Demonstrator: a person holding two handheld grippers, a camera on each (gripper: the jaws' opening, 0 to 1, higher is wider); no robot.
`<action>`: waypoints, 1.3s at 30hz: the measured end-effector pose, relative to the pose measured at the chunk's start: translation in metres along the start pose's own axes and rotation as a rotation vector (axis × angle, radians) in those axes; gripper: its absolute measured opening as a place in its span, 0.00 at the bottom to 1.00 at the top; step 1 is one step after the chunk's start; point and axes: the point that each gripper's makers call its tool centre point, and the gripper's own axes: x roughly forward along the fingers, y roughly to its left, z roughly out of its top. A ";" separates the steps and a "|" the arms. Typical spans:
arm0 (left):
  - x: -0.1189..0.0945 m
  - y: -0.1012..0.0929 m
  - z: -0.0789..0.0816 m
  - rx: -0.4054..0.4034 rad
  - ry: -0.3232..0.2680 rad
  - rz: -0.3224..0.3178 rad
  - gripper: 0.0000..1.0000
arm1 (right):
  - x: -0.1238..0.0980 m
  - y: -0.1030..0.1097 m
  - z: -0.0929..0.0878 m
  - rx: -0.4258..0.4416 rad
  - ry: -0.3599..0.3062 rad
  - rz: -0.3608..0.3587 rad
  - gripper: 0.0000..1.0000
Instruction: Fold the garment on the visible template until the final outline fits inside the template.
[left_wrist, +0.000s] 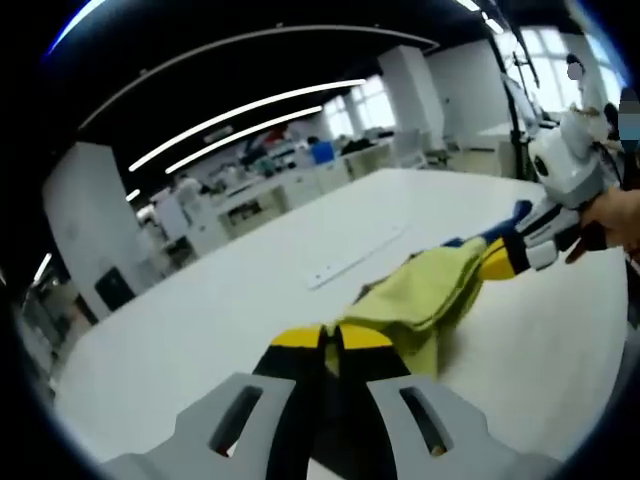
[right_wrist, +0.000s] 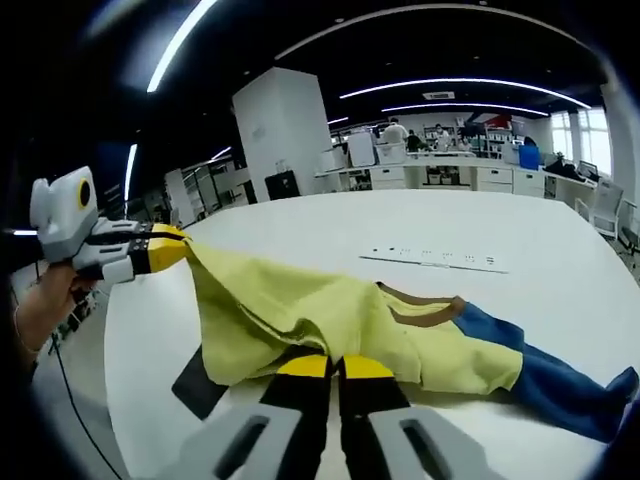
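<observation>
The garment (right_wrist: 330, 310) is yellow cloth with a brown neck trim (right_wrist: 425, 312) and a blue part (right_wrist: 545, 375), lying bunched on the white table (right_wrist: 330, 225). My right gripper (right_wrist: 335, 366) is shut on its near yellow edge. My left gripper (right_wrist: 178, 247) comes in from the left, held by a hand, shut on a raised corner of the cloth. In the left gripper view my left gripper (left_wrist: 332, 336) is shut on the yellow cloth (left_wrist: 430, 290), and my right gripper (left_wrist: 492, 260) pinches the far edge. A dark flat patch (right_wrist: 198, 385), perhaps the template, peeks from under the garment.
A white strip with small marks (right_wrist: 435, 260) lies on the table beyond the garment, also visible as the strip (left_wrist: 355, 257). White desks, pillars and people stand far behind. The table edge (right_wrist: 115, 330) runs close on the left.
</observation>
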 end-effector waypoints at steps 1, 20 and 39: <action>-0.001 0.000 0.001 -0.002 -0.002 -0.002 0.01 | -0.003 -0.002 0.001 0.002 0.001 -0.002 0.00; -0.031 -0.024 0.008 -0.114 -0.028 -0.111 0.01 | -0.064 -0.031 0.000 -0.042 0.019 -0.040 0.00; -0.082 -0.078 -0.022 -0.047 0.040 -0.266 0.01 | -0.125 -0.016 -0.015 -0.068 0.058 0.062 0.00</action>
